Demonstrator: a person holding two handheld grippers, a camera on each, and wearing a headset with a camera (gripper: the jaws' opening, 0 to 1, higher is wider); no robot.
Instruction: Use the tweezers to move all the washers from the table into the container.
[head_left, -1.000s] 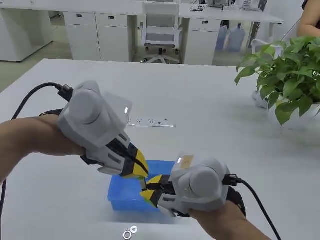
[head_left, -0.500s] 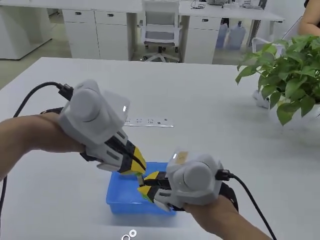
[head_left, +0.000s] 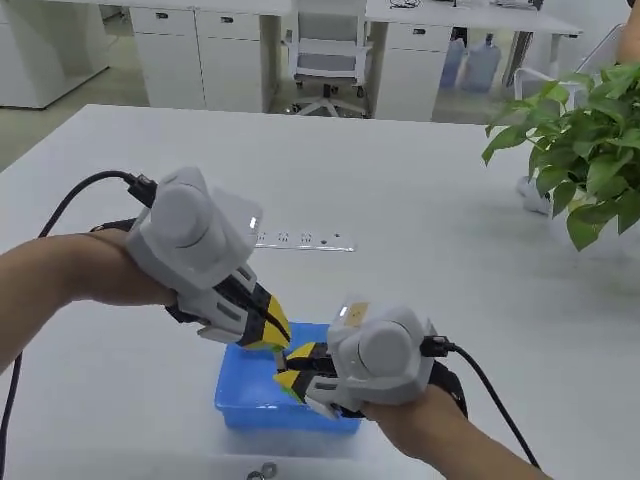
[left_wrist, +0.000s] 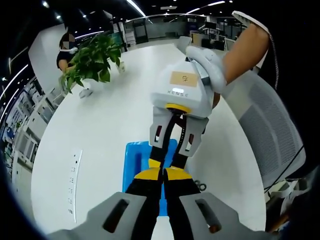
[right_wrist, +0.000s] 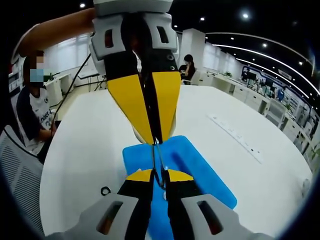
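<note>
My left gripper (head_left: 272, 340) and right gripper (head_left: 285, 375) meet tip to tip over the blue container (head_left: 235, 405). In the right gripper view the thin metal tweezers (right_wrist: 157, 157) run from the left gripper (right_wrist: 156, 139) above down into my right gripper (right_wrist: 159, 176); both pairs of jaws look shut on them. The left gripper view shows its own gripper (left_wrist: 162, 172) shut, facing the right gripper (left_wrist: 164, 161) above the container (left_wrist: 134, 152). Two washers (head_left: 262, 470) lie on the table in front of the container, one washer (right_wrist: 105, 190) beside it.
A power strip (head_left: 300, 241) lies flat on the white table behind the grippers. A potted plant (head_left: 590, 150) stands at the far right. An office chair (head_left: 325, 50) and cabinets are beyond the table. A seated person (right_wrist: 30, 110) is at the table's side.
The head camera has tipped up a little, so the washers sit lower in the picture. My right gripper has edged up and left, closer to the left gripper's tips.
</note>
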